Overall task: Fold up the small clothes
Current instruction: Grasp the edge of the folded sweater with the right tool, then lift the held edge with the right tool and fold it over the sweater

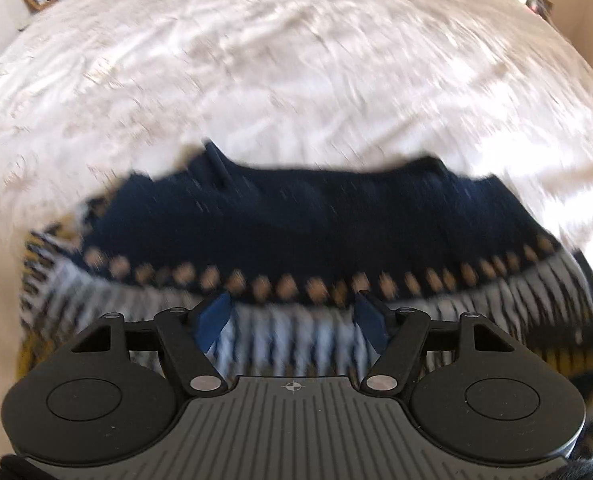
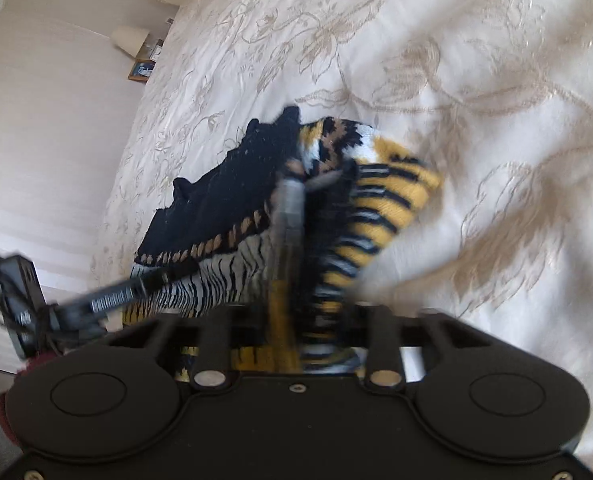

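Observation:
A small knitted sweater (image 1: 296,220), navy at the top with a tan diamond band and white, black and mustard stripes below, lies on a white bedspread (image 1: 296,60). My left gripper (image 1: 292,312) hovers just over its striped part with the blue-padded jaws wide apart and nothing between them. In the right wrist view the same sweater (image 2: 224,200) is lifted and bunched. My right gripper (image 2: 296,200) is shut on a fold of the striped fabric, which drapes over the fingers (image 2: 290,216). Both views are blurred by motion.
The embroidered bedspread (image 2: 456,100) spreads far around the sweater. The left gripper's body (image 2: 20,300) shows at the left of the right wrist view. A lamp (image 2: 130,40) and a picture frame (image 2: 141,70) stand beside the bed.

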A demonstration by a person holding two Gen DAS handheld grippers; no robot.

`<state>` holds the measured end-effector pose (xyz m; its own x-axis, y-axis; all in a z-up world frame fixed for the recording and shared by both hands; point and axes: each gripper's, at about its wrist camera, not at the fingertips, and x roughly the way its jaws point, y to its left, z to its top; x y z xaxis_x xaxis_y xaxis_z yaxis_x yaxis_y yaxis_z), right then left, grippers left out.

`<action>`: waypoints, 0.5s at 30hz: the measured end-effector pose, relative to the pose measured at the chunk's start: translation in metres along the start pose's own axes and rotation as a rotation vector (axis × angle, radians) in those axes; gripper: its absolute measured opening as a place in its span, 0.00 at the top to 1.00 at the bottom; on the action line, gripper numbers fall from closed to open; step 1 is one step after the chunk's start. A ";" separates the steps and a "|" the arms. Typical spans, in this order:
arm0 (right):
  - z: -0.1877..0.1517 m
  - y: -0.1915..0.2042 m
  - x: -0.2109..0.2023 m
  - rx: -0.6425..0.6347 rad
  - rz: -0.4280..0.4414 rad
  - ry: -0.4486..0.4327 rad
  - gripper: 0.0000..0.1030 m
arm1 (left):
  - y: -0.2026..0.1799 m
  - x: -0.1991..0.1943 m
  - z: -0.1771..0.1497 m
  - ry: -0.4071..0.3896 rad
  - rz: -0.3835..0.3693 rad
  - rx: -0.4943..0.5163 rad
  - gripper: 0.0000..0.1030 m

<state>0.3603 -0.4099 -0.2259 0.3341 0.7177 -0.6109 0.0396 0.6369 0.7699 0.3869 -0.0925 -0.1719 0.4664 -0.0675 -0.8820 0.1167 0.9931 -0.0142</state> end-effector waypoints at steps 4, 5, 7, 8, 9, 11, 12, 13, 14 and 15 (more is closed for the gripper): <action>-0.004 0.005 -0.004 0.004 -0.015 -0.027 0.65 | 0.001 0.016 0.025 0.017 0.052 0.033 0.35; -0.004 0.005 -0.006 0.015 -0.011 -0.031 0.65 | -0.001 0.024 0.031 0.030 0.075 0.058 0.35; -0.003 0.007 -0.009 0.027 -0.005 -0.041 0.65 | -0.009 0.038 0.038 0.049 0.089 0.108 0.35; -0.003 0.007 -0.011 0.029 -0.007 -0.043 0.65 | -0.012 0.046 0.040 0.062 0.100 0.139 0.35; -0.003 0.009 -0.012 0.030 -0.011 -0.044 0.65 | -0.015 0.050 0.039 0.066 0.107 0.165 0.35; -0.002 0.011 -0.012 0.031 -0.015 -0.046 0.65 | -0.019 0.051 0.043 0.063 0.115 0.198 0.36; -0.001 0.013 -0.011 0.034 -0.016 -0.047 0.65 | -0.019 0.049 0.044 0.058 0.114 0.198 0.37; 0.000 0.014 -0.009 0.037 -0.017 -0.047 0.65 | -0.017 0.045 0.046 0.050 0.109 0.188 0.43; -0.001 0.014 -0.010 0.039 -0.017 -0.046 0.65 | -0.015 0.039 0.047 0.038 0.107 0.176 0.49; -0.001 0.014 -0.011 0.040 -0.017 -0.046 0.65 | -0.014 0.030 0.046 0.021 0.106 0.167 0.50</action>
<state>0.3561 -0.4084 -0.2088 0.3760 0.6927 -0.6155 0.0831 0.6364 0.7669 0.4399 -0.1126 -0.1762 0.4658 0.0408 -0.8839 0.2124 0.9646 0.1565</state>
